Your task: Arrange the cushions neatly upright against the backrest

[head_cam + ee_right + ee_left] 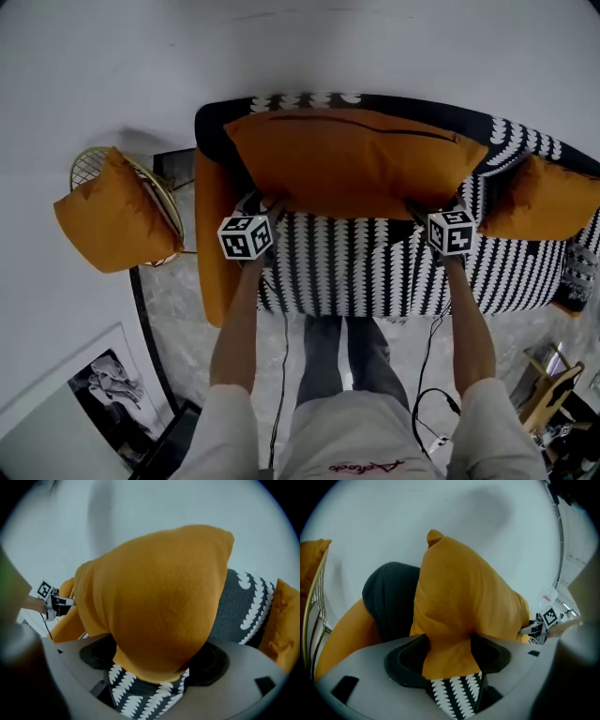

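1. Sofa point(375, 272) against a pale wall point(112, 56): the cushion point(352, 159) stands along the backrest point(319, 99), long axis left to right.
2. Its lower corners lie between parted jaws (unpinched, I judge): left tongs point(266, 206), right tongs point(422, 208), equally near.

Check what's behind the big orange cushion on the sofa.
The sofa backrest, black with white pattern, shows above and beside the big orange cushion. The stretch directly behind it is covered.
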### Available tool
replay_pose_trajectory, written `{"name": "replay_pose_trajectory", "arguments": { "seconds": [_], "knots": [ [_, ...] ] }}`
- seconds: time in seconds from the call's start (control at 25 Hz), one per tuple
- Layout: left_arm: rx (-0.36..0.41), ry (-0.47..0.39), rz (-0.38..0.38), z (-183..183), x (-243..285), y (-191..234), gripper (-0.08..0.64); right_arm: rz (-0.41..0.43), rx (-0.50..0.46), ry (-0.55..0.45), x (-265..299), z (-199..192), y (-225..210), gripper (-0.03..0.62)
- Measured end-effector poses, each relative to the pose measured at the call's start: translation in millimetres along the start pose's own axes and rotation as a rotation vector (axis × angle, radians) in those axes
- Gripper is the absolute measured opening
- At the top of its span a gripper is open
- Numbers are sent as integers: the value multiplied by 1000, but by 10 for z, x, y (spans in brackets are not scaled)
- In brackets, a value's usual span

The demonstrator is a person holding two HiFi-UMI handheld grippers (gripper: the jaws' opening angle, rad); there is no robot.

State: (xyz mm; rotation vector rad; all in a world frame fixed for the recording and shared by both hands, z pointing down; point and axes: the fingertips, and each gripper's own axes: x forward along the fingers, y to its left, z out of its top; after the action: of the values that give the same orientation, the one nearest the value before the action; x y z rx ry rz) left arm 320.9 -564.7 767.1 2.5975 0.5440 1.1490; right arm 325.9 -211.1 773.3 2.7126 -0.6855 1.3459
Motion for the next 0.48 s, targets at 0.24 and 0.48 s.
{"name": "replay_pose_trajectory", "arguments": {
  "seconds": [0.24,0.48],
  "knots": [
    [27,57,13,-216,164,20,322,-66,83,33,60,-386,-77,465],
    [44,55,21,-272,46,-28,322,-112,215,-20,-222,-551,-212,463]
  ]
}}
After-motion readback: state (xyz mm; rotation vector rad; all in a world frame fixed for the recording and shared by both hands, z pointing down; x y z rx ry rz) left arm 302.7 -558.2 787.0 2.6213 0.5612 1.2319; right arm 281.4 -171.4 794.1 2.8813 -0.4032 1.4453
